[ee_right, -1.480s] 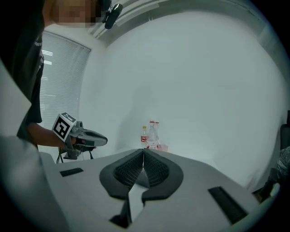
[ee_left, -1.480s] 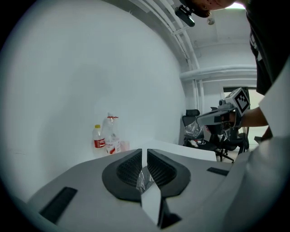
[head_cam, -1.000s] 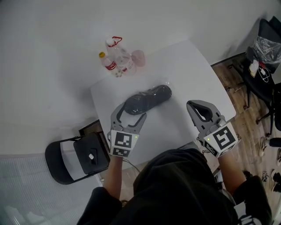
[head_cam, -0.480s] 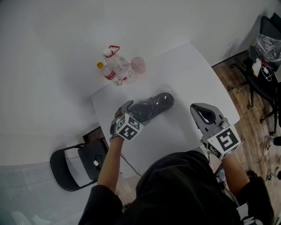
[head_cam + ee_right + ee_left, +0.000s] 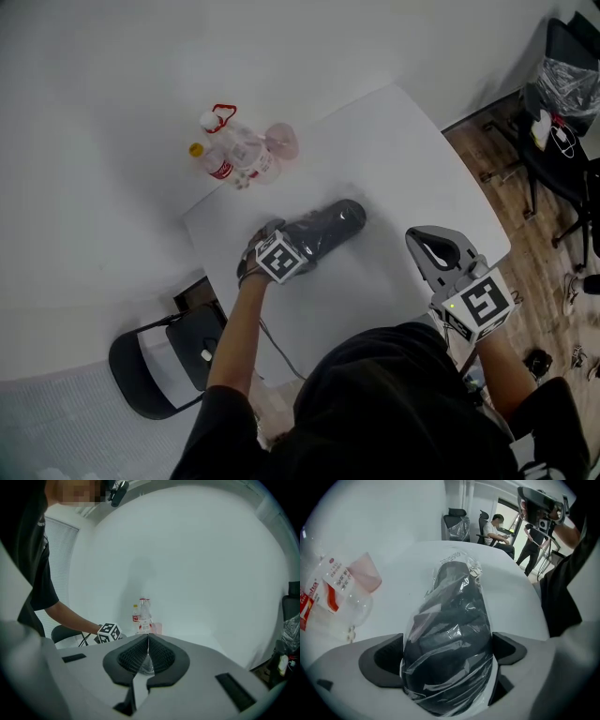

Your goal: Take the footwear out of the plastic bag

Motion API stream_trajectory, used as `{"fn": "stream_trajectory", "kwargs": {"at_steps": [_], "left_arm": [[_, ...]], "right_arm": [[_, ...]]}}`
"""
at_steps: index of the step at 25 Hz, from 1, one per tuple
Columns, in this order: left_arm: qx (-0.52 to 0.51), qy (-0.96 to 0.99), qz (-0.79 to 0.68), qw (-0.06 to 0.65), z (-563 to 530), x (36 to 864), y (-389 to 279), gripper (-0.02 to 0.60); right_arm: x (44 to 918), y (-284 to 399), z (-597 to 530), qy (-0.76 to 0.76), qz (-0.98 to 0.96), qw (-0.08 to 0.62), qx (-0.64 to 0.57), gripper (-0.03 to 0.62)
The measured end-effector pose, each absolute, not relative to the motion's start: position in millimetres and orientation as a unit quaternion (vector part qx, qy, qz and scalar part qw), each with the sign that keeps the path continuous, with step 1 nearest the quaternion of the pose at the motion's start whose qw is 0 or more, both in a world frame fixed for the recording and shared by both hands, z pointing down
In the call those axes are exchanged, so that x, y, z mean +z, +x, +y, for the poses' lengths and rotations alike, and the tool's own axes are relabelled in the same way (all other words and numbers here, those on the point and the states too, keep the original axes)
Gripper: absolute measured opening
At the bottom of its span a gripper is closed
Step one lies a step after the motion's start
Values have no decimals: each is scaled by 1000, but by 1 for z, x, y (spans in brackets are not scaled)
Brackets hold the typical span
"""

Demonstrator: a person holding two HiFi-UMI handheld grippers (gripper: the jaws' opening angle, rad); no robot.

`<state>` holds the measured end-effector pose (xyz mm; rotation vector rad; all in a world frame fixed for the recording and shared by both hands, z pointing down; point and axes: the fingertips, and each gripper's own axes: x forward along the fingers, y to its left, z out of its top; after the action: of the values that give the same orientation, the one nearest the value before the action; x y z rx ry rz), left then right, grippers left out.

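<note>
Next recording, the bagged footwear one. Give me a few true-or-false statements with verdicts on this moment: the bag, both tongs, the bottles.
1. The footwear lies inside the bag. True.
2. The left tongs are shut, well away from the bag. False: they have just been opening and stand wide apart, with the bag's near end between them.
3. The right tongs are shut and apart from the bag. True.
4. The bottles stand on the floor. False: they stand at the far corner of the table, beside a pink cup.
</note>
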<state>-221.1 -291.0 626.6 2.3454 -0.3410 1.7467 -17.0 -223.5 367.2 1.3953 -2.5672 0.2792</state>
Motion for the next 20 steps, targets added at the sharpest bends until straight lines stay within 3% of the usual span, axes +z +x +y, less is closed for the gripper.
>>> {"fn": "stream_trajectory", "kwargs": {"at_steps": [7, 20], "left_arm": [[606, 780, -88, 129, -289, 629, -222, 563], [523, 839, -120, 91, -280, 603, -224, 561]], "right_arm": [[371, -33, -227, 455, -878, 113, 95, 18], [356, 5, -235, 478, -867, 120, 68, 18]]}}
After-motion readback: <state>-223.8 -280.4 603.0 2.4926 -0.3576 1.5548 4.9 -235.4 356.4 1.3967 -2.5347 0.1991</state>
